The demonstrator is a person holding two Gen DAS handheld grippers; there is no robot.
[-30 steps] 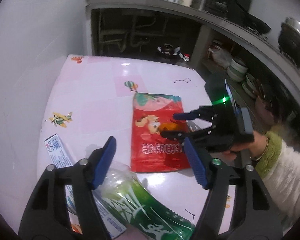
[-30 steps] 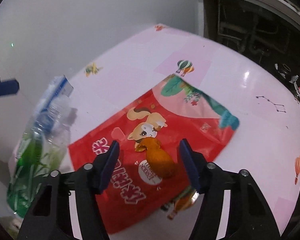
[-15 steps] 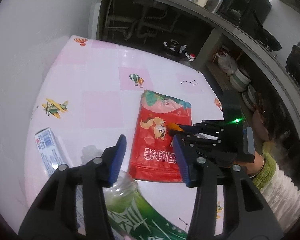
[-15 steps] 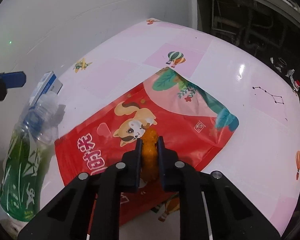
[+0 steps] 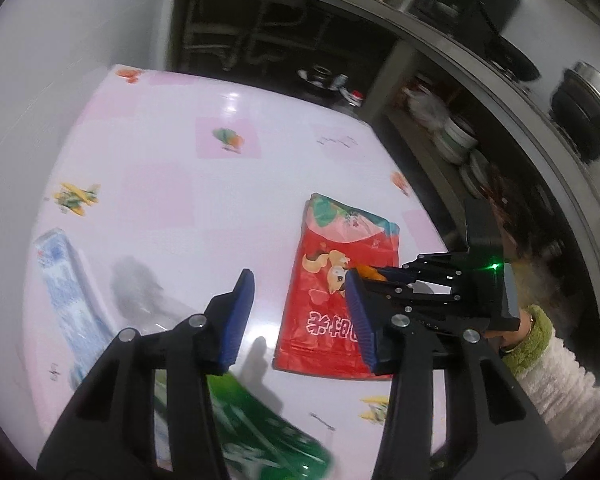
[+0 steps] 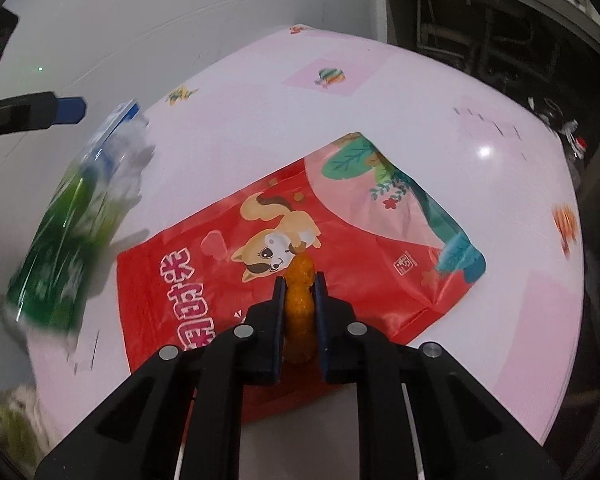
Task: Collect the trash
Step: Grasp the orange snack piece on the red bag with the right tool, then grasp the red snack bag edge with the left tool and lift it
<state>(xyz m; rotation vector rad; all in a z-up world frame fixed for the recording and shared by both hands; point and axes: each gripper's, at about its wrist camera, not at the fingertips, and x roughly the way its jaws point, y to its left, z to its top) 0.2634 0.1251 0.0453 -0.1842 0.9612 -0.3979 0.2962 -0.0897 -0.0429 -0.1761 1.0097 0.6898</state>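
Note:
A green-labelled plastic bottle [image 5: 260, 432] sits low between the arms of my left gripper [image 5: 298, 276]. It is blurred and casts a shadow on the pink table [image 5: 180, 184]. The pad tips stand apart with bare table between them. In the right wrist view the bottle [image 6: 68, 240] hangs below a left fingertip [image 6: 70, 109]. My right gripper [image 6: 299, 280] is shut on an orange snack piece [image 6: 299, 300] just above the red snack bag [image 6: 380, 260]. The left wrist view shows that gripper [image 5: 366, 271] over the bag [image 5: 324, 320].
A blue-and-white carton [image 5: 68, 300] lies at the table's left by the white wall. The table's right edge runs beside dark shelves with stacked bowls [image 5: 456, 136] and a pot [image 5: 584, 108]. A hand in a white sleeve with a green cuff [image 5: 532, 336] holds the right gripper.
My right gripper closed on the orange piece over the bag. The left jaws narrowed, and the bottle has shifted along with the left gripper and now looks raised.

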